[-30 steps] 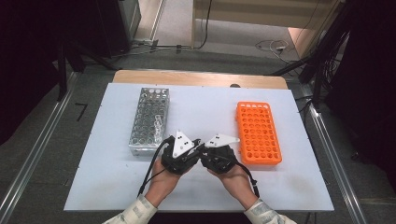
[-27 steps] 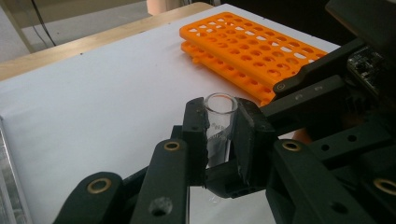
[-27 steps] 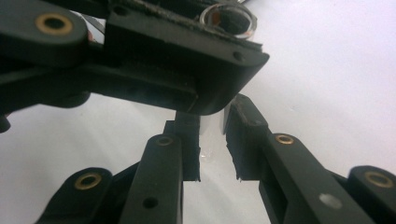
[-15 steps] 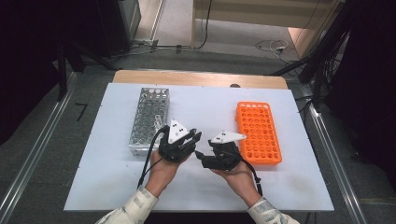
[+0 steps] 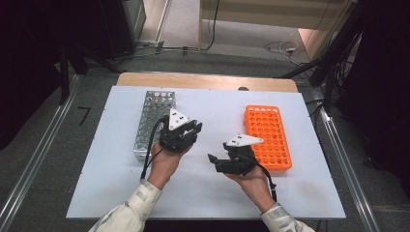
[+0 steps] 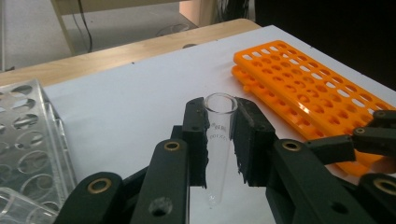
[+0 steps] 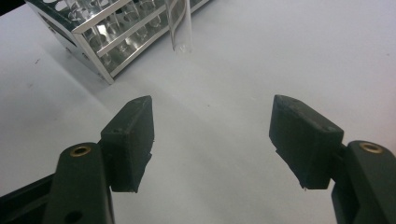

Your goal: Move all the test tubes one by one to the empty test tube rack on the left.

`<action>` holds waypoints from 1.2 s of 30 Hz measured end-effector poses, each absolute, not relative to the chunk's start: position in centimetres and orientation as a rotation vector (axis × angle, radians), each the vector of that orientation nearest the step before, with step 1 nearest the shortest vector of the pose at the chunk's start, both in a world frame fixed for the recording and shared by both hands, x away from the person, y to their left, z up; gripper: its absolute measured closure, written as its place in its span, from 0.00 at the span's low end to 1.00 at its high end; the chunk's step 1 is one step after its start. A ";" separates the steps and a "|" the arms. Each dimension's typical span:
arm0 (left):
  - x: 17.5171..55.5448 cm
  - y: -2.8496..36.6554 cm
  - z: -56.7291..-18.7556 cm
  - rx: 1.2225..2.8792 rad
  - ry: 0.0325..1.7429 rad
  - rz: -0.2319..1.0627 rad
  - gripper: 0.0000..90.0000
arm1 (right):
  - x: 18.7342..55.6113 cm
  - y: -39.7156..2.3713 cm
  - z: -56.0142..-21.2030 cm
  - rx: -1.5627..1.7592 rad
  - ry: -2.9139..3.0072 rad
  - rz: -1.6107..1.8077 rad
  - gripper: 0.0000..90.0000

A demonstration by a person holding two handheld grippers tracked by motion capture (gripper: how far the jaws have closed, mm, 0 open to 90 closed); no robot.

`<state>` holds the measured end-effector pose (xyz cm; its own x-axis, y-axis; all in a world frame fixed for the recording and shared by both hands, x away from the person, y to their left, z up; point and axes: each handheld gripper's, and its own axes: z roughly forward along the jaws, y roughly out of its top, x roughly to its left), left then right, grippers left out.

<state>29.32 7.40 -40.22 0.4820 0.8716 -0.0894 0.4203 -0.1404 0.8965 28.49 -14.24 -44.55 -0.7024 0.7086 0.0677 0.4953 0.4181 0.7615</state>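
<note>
Left gripper (image 6: 219, 140): black jaws clamped on a clear glass test tube (image 6: 218, 140), pads (image 6: 198, 140) pressing it from both sides just below the open rim. Tube upright between the jaws, rounded bottom hanging free above the white table surface (image 6: 130, 107), faint print visible on the glass. In the high view, left gripper (image 5: 186, 129) held above the table just beside the near right edge of the silver metal tube rack (image 5: 151, 121). Seen from the right gripper view, lower end of the tube (image 7: 180, 28) suspended in front of the metal rack (image 7: 107, 32), clear of the surface.

Right gripper (image 7: 212, 140): jaws spread wide, nothing between them, bare white table behind. Jaws just opened, within the last second. In the high view, right gripper (image 5: 212, 159) held low, pointing toward the left hand, close beside the near left corner of the orange plastic tube rack (image 5: 268, 135).

Orange rack lying flat at the right of the table, holes empty. Metal rack at the left, well apart from the orange one.
</note>
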 end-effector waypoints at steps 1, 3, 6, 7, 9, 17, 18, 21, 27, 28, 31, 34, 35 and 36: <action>29.5 7.6 -40.1 1.749 1.108 0.584 0.83 | 28.5 -14.3 -44.5 1.053 2.411 1.159 0.33; 29.8 8.1 -40.0 1.742 1.121 0.592 0.83 | 28.5 -14.3 -44.5 1.053 2.409 1.160 0.33; 30.2 8.7 -39.9 1.723 1.142 0.597 0.83 | 28.5 -14.4 -44.5 1.061 2.406 1.161 0.32; 30.3 8.9 -39.8 1.720 1.147 0.601 0.83 | 28.5 -14.4 -44.5 1.058 2.407 1.160 0.32; 30.5 9.2 -39.6 1.712 1.154 0.608 0.83 | 28.6 -14.5 -44.5 1.062 2.402 1.158 0.32; 31.5 10.5 -39.2 1.680 1.194 0.633 0.83 | 28.6 -14.7 -44.5 1.066 2.400 1.167 0.31; 31.6 10.6 -39.2 1.676 1.199 0.636 0.83 | 28.6 -14.7 -44.5 1.069 2.399 1.168 0.31; 31.8 10.8 -39.1 1.672 1.206 0.645 0.83 | 28.6 -14.8 -44.4 1.073 2.396 1.173 0.31; 32.1 11.5 -38.9 1.661 1.228 0.682 0.83 | 28.4 -14.9 -44.2 1.066 2.381 1.184 0.31; 32.2 11.7 -38.8 1.657 1.232 0.687 0.83 | 28.4 -15.0 -44.2 1.067 2.380 1.186 0.31; 32.3 12.3 -38.8 1.644 1.249 0.702 0.83 | 28.5 -15.0 -44.2 1.070 2.380 1.185 0.31; 32.4 13.0 -38.7 1.626 1.270 0.715 0.83 | 28.5 -15.0 -44.2 1.071 2.377 1.185 0.31; 32.5 13.2 -38.7 1.621 1.274 0.714 0.83 | 28.4 -15.0 -44.2 1.072 2.376 1.185 0.31; 32.5 13.4 -38.7 1.616 1.279 0.718 0.83 | 28.4 -15.0 -44.2 1.075 2.375 1.188 0.31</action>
